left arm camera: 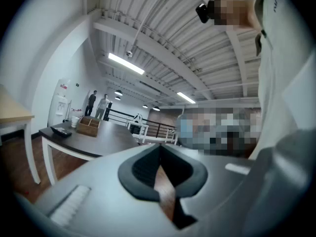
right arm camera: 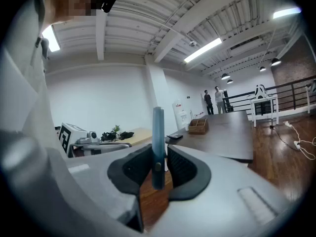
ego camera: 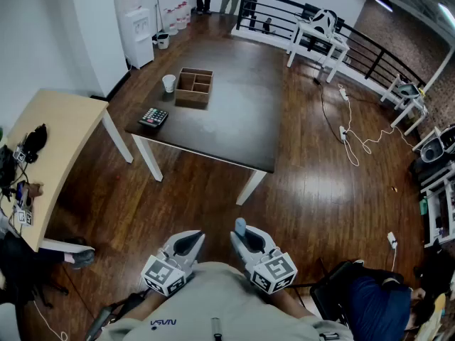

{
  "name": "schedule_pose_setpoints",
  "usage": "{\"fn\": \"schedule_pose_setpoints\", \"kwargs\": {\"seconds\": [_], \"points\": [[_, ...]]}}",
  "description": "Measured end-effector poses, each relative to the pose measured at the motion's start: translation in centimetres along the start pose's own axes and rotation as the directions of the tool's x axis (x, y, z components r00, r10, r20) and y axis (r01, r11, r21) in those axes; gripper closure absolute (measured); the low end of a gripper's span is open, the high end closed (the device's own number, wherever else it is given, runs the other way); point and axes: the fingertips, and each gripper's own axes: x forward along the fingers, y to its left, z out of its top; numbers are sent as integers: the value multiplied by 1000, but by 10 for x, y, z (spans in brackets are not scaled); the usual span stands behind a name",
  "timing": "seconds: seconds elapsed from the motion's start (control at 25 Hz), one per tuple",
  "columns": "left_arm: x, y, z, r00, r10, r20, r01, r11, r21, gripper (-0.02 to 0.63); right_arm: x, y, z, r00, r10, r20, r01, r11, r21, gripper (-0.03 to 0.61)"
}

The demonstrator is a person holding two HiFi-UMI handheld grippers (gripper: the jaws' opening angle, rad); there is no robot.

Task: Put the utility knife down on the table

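I stand in a large open loft-style lab or workshop. A dark wood floor (ego camera: pixel 320 190) stretches to white walls, a brick wall (ego camera: pixel 398 27) and a black railing (ego camera: pixel 274 13). Overhead, a ribbed metal ceiling (left arm camera: pixel 197 43) carries strip lights (left arm camera: pixel 126 63). A dark surface (ego camera: pixel 234 119) holds a wooden compartment box (ego camera: pixel 195 87), a paper cup (ego camera: pixel 168 83) and a calculator (ego camera: pixel 153 116). A pale wooden desk (ego camera: pixel 60 133) bears electronics, cables (ego camera: pixel 355 144) trail over the floor, and a water dispenser (ego camera: pixel 135 27) stands by the wall.
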Motion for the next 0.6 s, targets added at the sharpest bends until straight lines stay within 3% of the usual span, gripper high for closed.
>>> {"fn": "schedule_pose_setpoints", "kwargs": {"seconds": [0.16,0.4,0.6], "points": [[-13,53,21,1000,28,10,-28,1000,4,612,51,0,16,1000,-12,-1,12,1000,-10,488],[-18,109,30,996,85,29,-84,996,-37,612,112,7,17,998,33,-55,-35,999,-25,488],[-4,142,30,995,99,6,-98,994,-53,612,152,-28,18,997,12,-80,-13,1000,-9,488]]}}
